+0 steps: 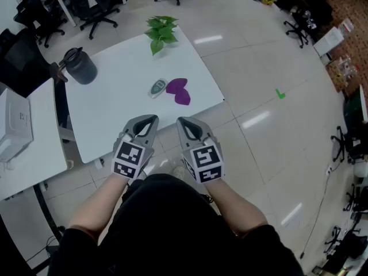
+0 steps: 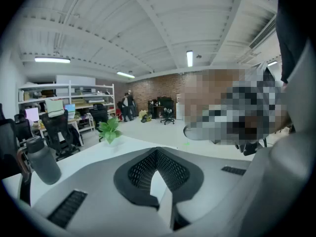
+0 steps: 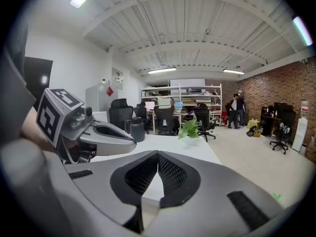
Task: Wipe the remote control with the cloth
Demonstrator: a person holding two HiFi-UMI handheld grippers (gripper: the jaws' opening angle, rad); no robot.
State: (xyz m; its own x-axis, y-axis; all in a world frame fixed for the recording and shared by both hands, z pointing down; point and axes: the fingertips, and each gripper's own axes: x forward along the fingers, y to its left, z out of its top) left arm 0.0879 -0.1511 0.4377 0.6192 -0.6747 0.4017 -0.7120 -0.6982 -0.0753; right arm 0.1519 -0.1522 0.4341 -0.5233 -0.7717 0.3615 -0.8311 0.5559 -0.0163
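White rect. table w/ a leafy green plant at its far edge and a dark grey lidded jug near its left corner (well apart), black swivel office chairs beyond, green tape mark on the pale tiled floor at right.

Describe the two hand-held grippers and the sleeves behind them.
The left gripper and right gripper match: light grey, tapering shells lined with black, grid-textured pads. Each bears a cube of black-and-white square markers. No cables show. The person wears black sleeves.
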